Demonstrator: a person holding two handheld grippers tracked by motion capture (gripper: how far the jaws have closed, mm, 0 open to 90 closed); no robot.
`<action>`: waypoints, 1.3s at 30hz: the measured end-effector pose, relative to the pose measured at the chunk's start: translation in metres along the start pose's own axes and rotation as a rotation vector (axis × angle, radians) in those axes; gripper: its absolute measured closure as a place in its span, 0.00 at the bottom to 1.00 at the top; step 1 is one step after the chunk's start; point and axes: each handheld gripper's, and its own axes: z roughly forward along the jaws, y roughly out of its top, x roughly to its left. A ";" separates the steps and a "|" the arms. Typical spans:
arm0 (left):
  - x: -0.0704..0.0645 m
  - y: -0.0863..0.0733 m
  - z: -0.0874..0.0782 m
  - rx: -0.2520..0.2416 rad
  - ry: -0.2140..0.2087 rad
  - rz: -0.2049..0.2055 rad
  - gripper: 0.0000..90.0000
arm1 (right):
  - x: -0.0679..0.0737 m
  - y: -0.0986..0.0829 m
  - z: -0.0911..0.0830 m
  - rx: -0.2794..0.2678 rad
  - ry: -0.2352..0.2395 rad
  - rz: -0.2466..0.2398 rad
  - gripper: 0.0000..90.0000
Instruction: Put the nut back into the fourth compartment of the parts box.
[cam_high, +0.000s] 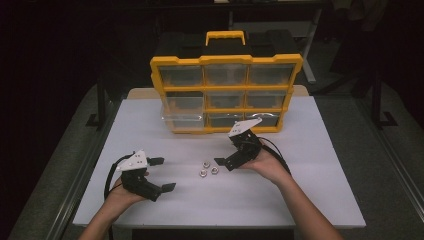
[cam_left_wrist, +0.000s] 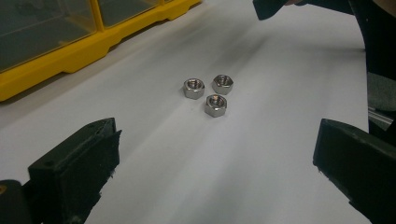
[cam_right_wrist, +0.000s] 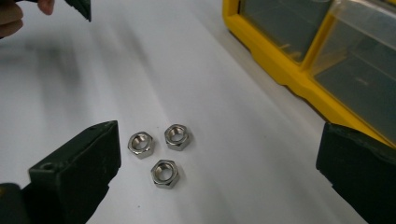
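Note:
Three steel hex nuts (cam_high: 208, 168) lie close together on the white table (cam_high: 300, 190), in front of a yellow organizer case (cam_high: 226, 95). My left gripper (cam_high: 162, 174) rests to the left of them, jaws wide open and empty. In the left gripper view the nuts (cam_left_wrist: 211, 92) lie ahead of the left gripper (cam_left_wrist: 215, 158). My right gripper (cam_high: 226, 148) hovers just right of the nuts, open and empty. Seen from the right gripper view, the nuts (cam_right_wrist: 161, 151) lie between the spread jaws of the right gripper (cam_right_wrist: 217, 163), nearer the left jaw.
The organizer case has clear drawers in three rows and a yellow handle (cam_high: 225, 36) on top. Its lower left drawer (cam_high: 182, 121) sticks out a little. The case's yellow frame (cam_right_wrist: 280, 70) stands close on the right gripper's right. Dark floor surrounds the table.

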 end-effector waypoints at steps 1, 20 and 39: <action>0.000 0.000 0.000 -0.001 -0.001 0.005 0.01 | 0.001 0.000 0.001 0.002 0.002 0.000 0.03; 0.001 -0.001 0.000 0.004 -0.002 0.009 0.01 | 0.008 -0.002 0.022 0.099 0.057 -0.039 0.23; 0.001 -0.002 -0.001 -0.006 0.001 0.003 0.01 | 0.014 -0.010 0.040 0.166 0.110 -0.120 0.54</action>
